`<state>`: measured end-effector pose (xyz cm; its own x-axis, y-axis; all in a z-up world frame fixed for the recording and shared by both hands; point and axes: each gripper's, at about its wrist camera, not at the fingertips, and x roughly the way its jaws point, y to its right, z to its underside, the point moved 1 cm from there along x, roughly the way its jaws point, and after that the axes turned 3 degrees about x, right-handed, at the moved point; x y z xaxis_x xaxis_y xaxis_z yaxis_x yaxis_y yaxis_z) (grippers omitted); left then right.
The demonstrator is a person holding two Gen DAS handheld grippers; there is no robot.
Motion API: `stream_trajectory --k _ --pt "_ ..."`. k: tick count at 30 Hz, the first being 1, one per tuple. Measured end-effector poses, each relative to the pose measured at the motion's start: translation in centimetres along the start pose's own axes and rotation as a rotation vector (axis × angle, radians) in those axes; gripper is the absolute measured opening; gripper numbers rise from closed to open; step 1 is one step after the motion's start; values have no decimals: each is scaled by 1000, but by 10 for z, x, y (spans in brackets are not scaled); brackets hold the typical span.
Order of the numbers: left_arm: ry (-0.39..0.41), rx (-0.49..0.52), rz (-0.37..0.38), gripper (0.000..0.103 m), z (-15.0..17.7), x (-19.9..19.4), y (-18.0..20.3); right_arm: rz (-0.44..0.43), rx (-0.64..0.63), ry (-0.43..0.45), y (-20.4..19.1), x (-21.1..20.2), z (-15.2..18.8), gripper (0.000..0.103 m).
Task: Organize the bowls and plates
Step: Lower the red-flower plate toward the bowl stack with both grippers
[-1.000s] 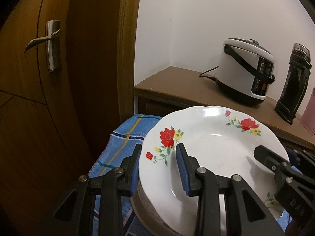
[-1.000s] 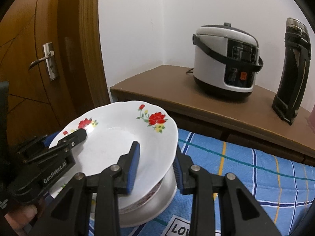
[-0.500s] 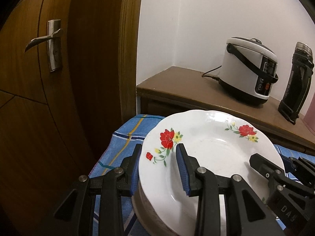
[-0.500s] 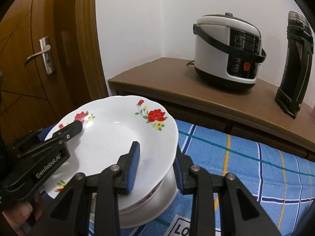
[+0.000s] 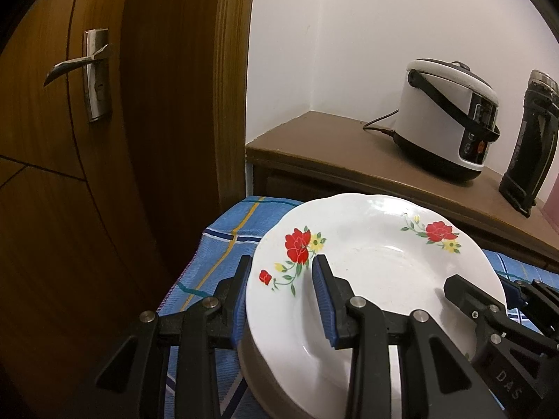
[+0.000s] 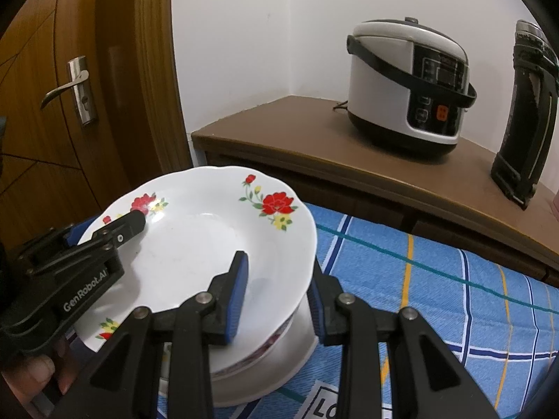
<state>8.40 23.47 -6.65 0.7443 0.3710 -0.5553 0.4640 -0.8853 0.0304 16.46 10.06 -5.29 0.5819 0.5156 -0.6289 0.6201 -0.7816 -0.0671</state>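
A white deep plate (image 5: 377,272) (image 6: 195,230) with red flowers is the top piece of a stack of dishes (image 6: 286,359) on a blue checked cloth. It sits slightly tilted above the dishes under it. My left gripper (image 5: 282,265) is shut on its left rim, one pad outside and one inside the well. On the opposite rim my right gripper (image 6: 277,269) is shut the same way. Each gripper also shows in the other's view: the left gripper (image 6: 129,223) and the right gripper (image 5: 480,284). The lower dishes are mostly hidden by the plate.
Behind the cloth (image 6: 436,296) stands a brown sideboard (image 6: 279,136) with a white rice cooker (image 6: 408,83) and a black flask (image 6: 524,115). A wooden door with a metal handle (image 5: 91,70) fills the left. A person's hand (image 6: 35,373) holds the left gripper.
Both grippers keep the same hold on the plate. The right wrist view has drifted slightly; nothing else differs.
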Motion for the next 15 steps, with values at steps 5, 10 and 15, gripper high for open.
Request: stream_trajectory --k 5,10,15 --pt "-4 6 -6 37 1 2 0 3 -4 8 -1 0 0 33" --pt "-7 10 -10 37 2 4 0 1 -7 11 -1 0 -1 33" --pt "-9 13 -21 37 3 6 1 -4 -12 0 -1 2 0 33"
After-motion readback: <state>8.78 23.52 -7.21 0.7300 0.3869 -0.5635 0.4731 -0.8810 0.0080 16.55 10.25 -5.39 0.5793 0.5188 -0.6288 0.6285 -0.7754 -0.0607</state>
